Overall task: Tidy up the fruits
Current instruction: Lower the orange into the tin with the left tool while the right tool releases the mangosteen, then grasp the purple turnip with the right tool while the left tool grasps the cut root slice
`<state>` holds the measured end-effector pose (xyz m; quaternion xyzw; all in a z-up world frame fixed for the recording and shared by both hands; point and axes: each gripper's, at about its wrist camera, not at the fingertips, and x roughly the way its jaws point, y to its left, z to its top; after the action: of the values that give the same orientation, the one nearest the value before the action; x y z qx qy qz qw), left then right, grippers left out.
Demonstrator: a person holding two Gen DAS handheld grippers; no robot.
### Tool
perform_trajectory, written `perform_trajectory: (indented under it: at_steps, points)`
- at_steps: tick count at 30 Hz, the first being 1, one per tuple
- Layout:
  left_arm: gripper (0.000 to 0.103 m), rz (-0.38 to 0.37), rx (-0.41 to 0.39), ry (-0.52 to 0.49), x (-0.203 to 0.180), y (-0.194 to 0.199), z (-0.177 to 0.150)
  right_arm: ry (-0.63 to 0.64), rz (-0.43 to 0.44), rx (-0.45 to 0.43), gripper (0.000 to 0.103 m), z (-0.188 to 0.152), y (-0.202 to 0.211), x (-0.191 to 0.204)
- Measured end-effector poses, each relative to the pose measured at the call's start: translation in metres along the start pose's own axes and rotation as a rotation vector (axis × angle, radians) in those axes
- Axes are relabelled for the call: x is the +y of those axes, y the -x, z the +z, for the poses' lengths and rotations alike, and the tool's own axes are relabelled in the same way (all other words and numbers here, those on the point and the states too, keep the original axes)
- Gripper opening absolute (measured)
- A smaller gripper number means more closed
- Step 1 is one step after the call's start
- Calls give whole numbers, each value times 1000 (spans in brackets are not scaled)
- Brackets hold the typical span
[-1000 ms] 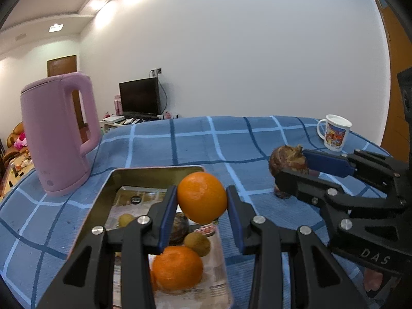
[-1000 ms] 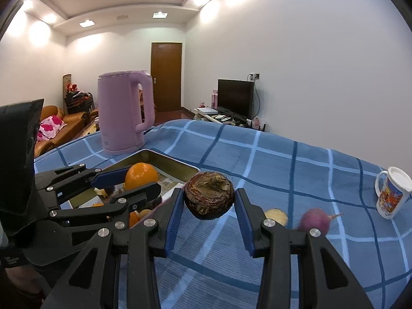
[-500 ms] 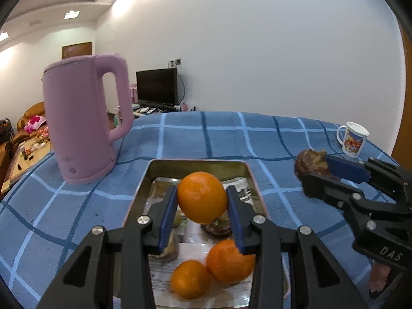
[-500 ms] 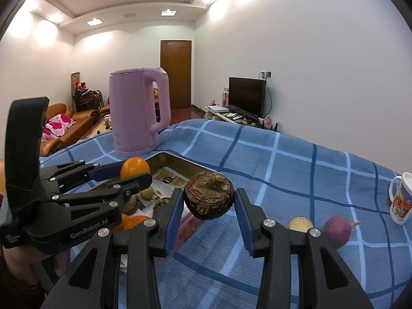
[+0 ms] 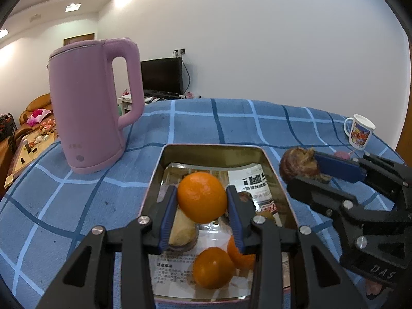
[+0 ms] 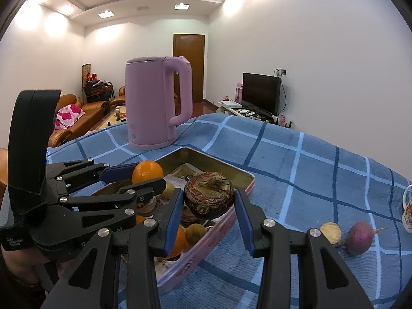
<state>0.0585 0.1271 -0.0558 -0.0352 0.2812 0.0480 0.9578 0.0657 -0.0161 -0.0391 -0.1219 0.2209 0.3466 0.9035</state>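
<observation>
Left tool [image 5: 202, 200] grips an orange [image 5: 202, 197] above the tray [image 5: 273, 170] (metal), right tool [image 6: 209, 203] clamps a brown mangosteen [image 6: 209, 195] beside it.

Your left gripper [image 5: 202, 200] hides part of the tray [image 5: 267, 158] floor and the pale fruit [image 5: 181, 229] behind its finger. The mug [image 6: 407, 209] is cut by the frame edge. The tray's printed paper [image 5: 253, 182] is unreadable.

White walls, recessed ceiling lights [image 6: 181, 6], a brown door [image 6: 189, 67], television [image 6: 261, 92] and orange sofa [image 6: 85, 112].
</observation>
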Motion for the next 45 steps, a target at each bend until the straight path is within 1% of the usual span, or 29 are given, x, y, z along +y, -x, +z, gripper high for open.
perform_trajectory:
  at_steps: [10,20,25,28,31,32,33,34,35,36,38,40,45]
  points:
    - [40,7,16,-6,5,-2,-1,17,24,25,43,-2,-10,10]
    - [40,-8,19,-12,9,-2,-2,32,48,50,43,-4,-17,14]
    - [41,-3,37,-24,9,-5,-3,41,57,68,43,-7,-21,16]
    - [43,12,44,-26,10,-5,-3,27,96,106,43,-8,-27,14]
    - [52,23,44,-21,13,-4,-3,15,111,119,43,-9,-30,14]
    - [58,29,41,-15,14,-3,-3,15,107,113,44,-9,-29,15]
    - [65,37,38,-8,15,-2,-3,15,104,109,46,-9,-28,15]
    - [69,46,34,2,17,-1,-2,14,99,107,48,-9,-27,14]
    - [73,45,33,7,18,0,-2,10,94,104,52,-8,-25,13]
    - [75,38,30,12,19,2,-1,6,94,102,55,-7,-23,13]
    - [77,37,22,9,18,7,1,-9,96,96,59,-6,-19,10]
    - [79,42,16,-6,14,11,3,-8,88,95,60,-5,-14,10]
    - [96,48,6,-12,7,18,8,19,37,115,62,1,1,7]
